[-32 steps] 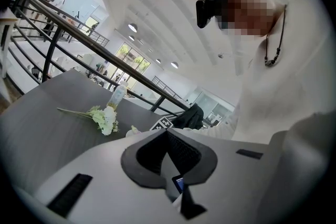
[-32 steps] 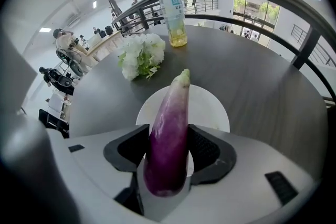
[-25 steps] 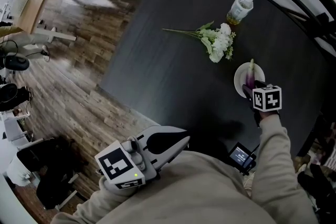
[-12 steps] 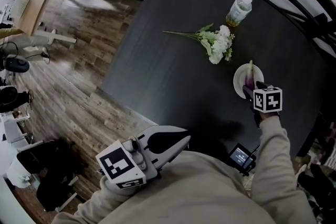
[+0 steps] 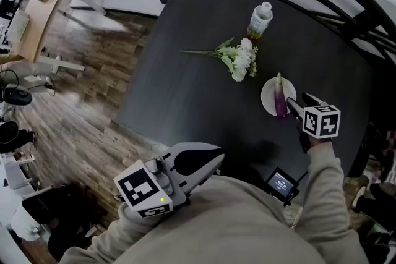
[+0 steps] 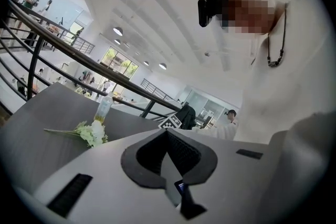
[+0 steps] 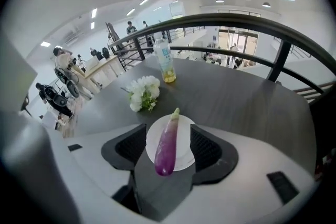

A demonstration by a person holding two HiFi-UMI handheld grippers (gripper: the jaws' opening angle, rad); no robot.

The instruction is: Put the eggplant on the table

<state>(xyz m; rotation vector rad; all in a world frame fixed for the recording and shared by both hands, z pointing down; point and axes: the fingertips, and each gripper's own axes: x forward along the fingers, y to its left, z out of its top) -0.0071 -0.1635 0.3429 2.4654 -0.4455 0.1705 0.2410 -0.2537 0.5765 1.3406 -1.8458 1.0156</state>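
Observation:
A purple eggplant lies on a small white plate on the dark table. My right gripper hangs just right of the plate, lifted off it and open; its jaws have just been opening. In the right gripper view the eggplant rests on the plate below the gap between the pads, which stand apart from it on both sides. My left gripper stays close to my body at the table's near edge, shut and empty, with its pads meeting at the tip.
White flowers and a bottle of yellow drink lie beyond the plate. A small screen device hangs by my right arm. A dark railing runs round the table's far side. Wooden floor lies left of the table.
My right gripper has risen off the plate and now sits to its right, with the eggplant left on the plate. The left gripper has lifted a little.

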